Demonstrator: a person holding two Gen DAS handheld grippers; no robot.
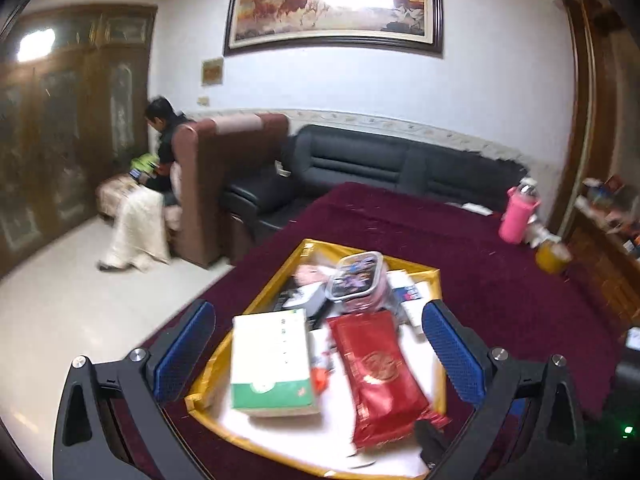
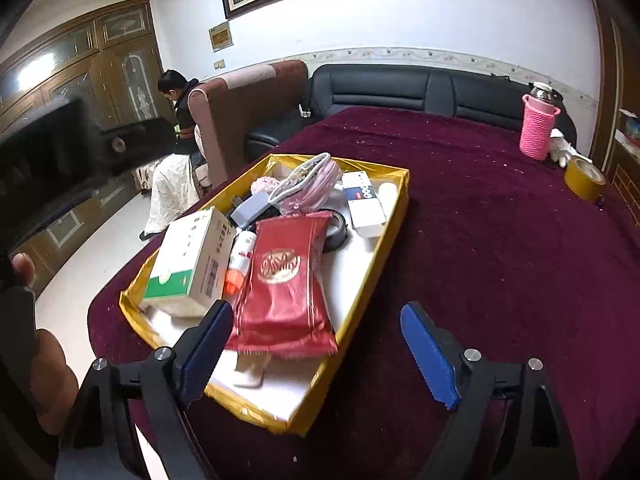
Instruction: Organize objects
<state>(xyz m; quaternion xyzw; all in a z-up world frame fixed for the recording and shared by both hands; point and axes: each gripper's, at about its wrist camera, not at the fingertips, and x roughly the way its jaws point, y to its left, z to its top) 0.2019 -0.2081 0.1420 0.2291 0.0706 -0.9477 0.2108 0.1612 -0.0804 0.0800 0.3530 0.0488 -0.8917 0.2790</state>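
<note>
Everything to be sorted sits gathered in one gold tray point(image 2: 394, 208) on the maroon desk point(image 2: 500, 240), likely so it stays together. At the tray's near end lie one red packet point(image 2: 282, 284) and, touching its left side, one white-and-green box point(image 2: 188, 260), with one small orange-capped bottle point(image 2: 240, 258) wedged between them. At the tray's far end rest one pink pouch point(image 2: 308, 184) and one white carton point(image 2: 364, 204). Both grippers hover over the tray's near end with jaws apart and nothing gripped: the left gripper point(image 1: 316, 364) straddles box and packet, the right gripper point(image 2: 316, 354) sits by the tray's near right corner. Far right of the tray stand one pink bottle point(image 2: 538, 130) and one tape roll point(image 2: 585, 180).
</note>
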